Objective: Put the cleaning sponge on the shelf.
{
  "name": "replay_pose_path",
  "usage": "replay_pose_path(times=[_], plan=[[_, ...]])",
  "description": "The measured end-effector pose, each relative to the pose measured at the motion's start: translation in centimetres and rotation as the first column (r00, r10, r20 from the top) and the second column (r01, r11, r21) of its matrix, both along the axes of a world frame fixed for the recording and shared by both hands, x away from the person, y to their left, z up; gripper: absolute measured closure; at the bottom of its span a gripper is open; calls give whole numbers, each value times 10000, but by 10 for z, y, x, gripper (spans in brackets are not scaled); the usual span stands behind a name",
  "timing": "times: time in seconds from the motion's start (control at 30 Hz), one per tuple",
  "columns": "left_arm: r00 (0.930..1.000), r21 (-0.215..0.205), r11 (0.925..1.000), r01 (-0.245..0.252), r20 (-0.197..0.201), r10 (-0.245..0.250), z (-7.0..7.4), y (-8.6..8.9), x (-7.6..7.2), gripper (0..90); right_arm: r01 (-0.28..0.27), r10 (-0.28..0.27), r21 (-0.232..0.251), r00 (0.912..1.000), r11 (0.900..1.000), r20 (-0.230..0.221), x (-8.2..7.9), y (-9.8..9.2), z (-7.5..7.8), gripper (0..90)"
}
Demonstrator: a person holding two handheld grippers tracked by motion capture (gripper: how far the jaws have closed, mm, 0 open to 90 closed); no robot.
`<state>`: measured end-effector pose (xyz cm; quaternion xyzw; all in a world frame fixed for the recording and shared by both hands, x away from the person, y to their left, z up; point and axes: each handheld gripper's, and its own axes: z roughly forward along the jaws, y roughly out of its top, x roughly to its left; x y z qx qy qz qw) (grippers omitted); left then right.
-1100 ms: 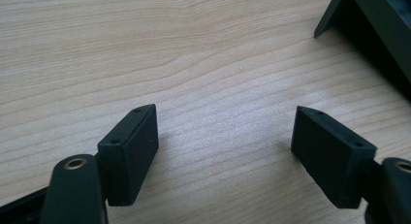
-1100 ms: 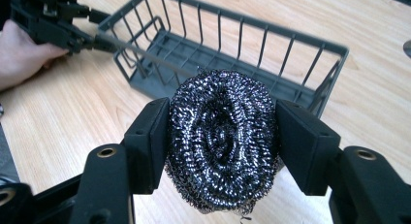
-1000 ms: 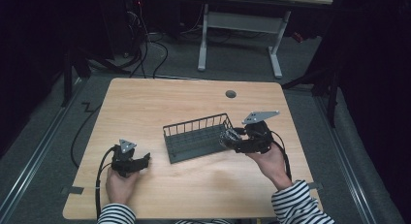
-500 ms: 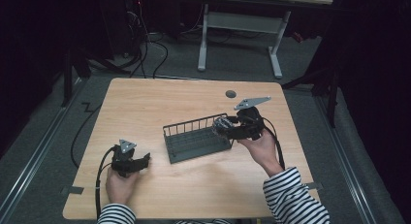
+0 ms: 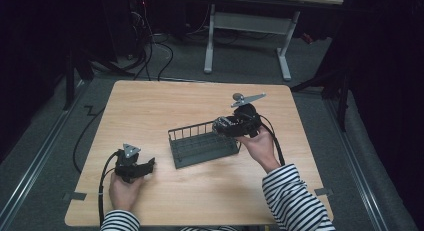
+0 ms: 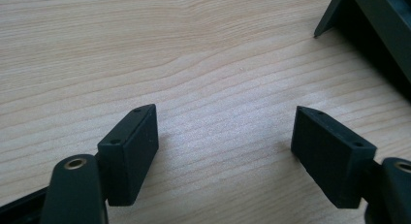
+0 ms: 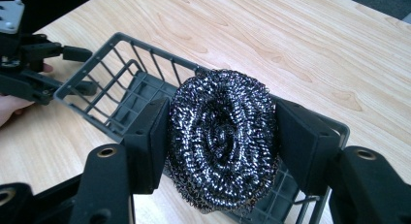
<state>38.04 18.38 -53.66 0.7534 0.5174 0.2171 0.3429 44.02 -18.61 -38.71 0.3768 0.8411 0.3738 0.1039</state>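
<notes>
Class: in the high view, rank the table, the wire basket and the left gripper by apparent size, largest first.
1. Table
2. Wire basket
3. Left gripper, clearly the smallest.

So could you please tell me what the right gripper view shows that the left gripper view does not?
Right gripper view alone: a steel wool scourer clamped between the right gripper fingers above the near end of the wire basket, with the left gripper farther off beyond the basket's far end.

Left gripper view alone: the left gripper's own fingers, spread apart with nothing between them, low over bare wood.

Both: the light wooden table and the dark wire basket, which in the left gripper view is just a corner.
</notes>
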Motion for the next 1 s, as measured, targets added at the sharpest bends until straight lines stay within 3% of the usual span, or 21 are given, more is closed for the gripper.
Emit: replay_pose_path(times=[0.37, 0.57, 1.0], plan=[[10000, -4, 10000, -2, -4, 2, 0, 0, 0, 257, 295, -304, -324, 9991, 9990, -298, 18, 9, -13, 403], [10000, 46, 10000, 2, 7, -2, 0, 0, 0, 257, 284, -339, -901, 9976, 9955, -604, 24, 16, -29, 401], [10000, 81, 10000, 15, 3, -15, 0, -1, 0, 255, 636, -761, -1164, 9914, 9912, -1065, 32, 19, -48, 398]])
